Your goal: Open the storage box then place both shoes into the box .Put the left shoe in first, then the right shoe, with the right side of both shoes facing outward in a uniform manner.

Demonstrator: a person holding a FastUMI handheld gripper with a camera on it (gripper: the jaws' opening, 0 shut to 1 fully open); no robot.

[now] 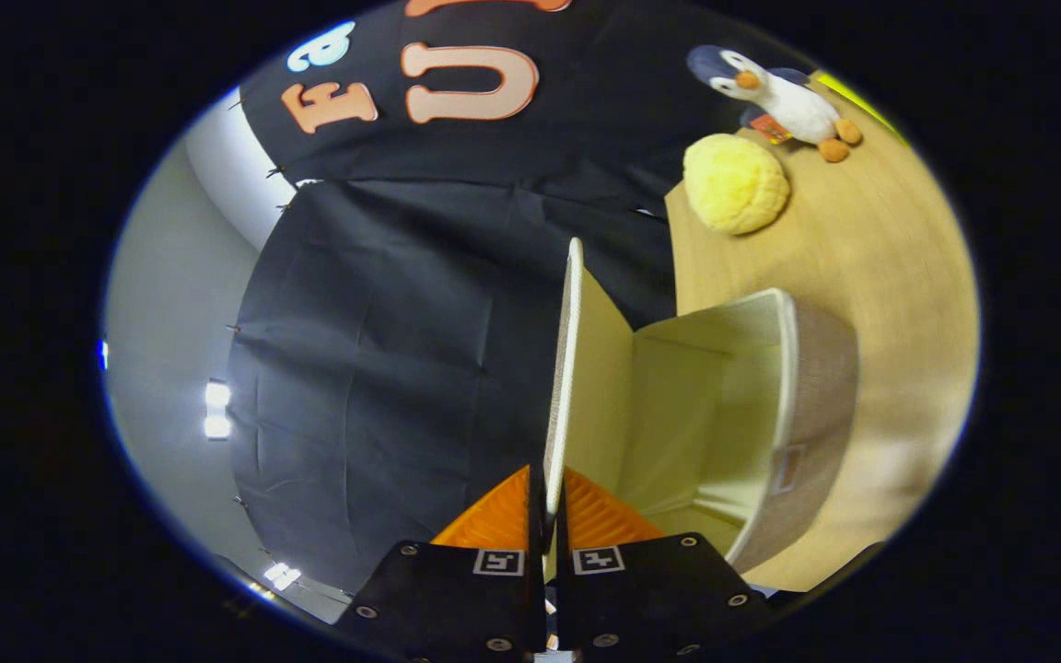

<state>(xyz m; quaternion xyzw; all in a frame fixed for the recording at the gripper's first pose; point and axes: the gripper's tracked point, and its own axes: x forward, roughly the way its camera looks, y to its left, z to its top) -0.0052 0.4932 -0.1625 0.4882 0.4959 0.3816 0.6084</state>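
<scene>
My gripper [546, 493] is shut on the lid [565, 368] of the storage box [816, 405], with both fingers pressed on the lid's edge. The lid is lifted up and seen edge-on, running straight ahead from the fingers. The view is rolled sideways, so the wooden table [871, 249] stands to the right. The box has grey fabric walls and a pale cream lining. Its inside [705, 414] lies open to the right of the lid and holds nothing that I can see.
A yellow round plush [735, 182] and a penguin plush [784, 97] lie on the table beyond the box. The booth's black cloth wall [383, 350] hangs to the left of the lid, with a grey wall and lights further left.
</scene>
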